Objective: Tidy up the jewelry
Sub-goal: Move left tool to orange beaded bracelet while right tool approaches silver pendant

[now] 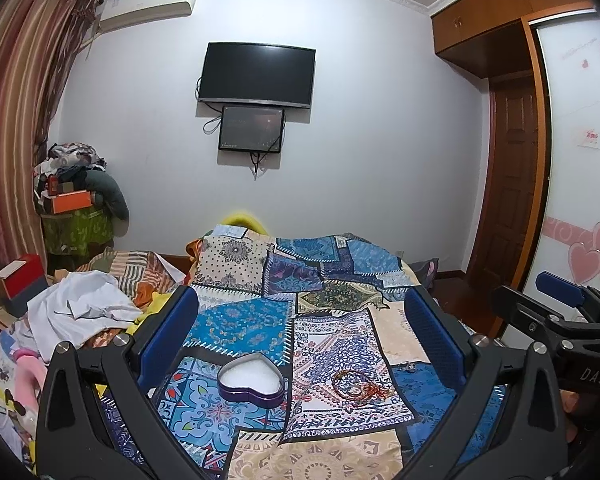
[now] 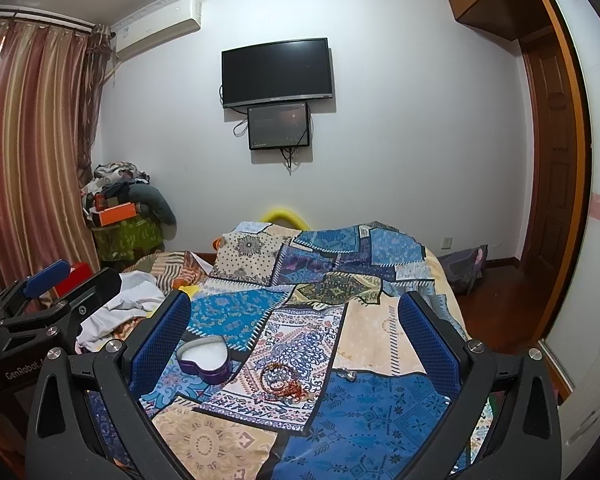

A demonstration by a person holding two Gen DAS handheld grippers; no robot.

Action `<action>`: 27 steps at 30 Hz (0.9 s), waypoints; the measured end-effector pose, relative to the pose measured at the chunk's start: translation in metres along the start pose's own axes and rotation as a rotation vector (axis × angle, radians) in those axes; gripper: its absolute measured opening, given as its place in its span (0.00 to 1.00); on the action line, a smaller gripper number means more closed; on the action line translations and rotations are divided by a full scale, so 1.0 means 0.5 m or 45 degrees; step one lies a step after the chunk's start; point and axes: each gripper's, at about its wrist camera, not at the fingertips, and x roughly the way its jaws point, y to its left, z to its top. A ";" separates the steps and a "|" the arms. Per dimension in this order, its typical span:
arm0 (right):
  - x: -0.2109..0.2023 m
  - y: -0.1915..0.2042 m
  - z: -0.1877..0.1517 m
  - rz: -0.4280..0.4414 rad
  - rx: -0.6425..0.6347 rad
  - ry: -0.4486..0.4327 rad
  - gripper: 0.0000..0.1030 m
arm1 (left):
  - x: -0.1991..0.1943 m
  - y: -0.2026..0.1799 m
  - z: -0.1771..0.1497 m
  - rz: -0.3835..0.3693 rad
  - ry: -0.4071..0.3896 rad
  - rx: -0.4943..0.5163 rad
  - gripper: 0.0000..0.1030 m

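A purple heart-shaped tin (image 1: 251, 380) with a white lining lies open on the patchwork bedspread (image 1: 340, 280); it also shows in the right wrist view (image 2: 204, 359). To its right lies a small heap of red and orange bead bracelets (image 1: 358, 386), seen too in the right wrist view (image 2: 281, 381). A small silver piece (image 2: 349, 375) lies further right, also in the left wrist view (image 1: 410, 367). My left gripper (image 1: 300, 328) is open and empty above the tin and beads. My right gripper (image 2: 296, 328) is open and empty beside it.
Crumpled white cloth (image 1: 84, 304) and bedding lie at the bed's left. A red box (image 1: 20, 280) and piled clothes (image 1: 76, 188) stand by the curtain. A television (image 1: 256, 74) hangs on the far wall. A wardrobe (image 1: 580, 160) and door stand at the right.
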 end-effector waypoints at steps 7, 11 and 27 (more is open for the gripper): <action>0.042 -0.034 -0.016 -0.013 0.035 0.066 1.00 | 0.067 0.007 -0.015 0.017 0.092 -0.032 1.00; 0.078 -0.061 -0.031 -0.033 0.066 0.135 1.00 | 0.116 0.006 -0.034 0.022 0.165 -0.029 1.00; 0.213 -0.171 -0.124 -0.179 0.070 0.436 1.00 | 0.334 -0.013 -0.190 -0.030 0.599 0.014 1.00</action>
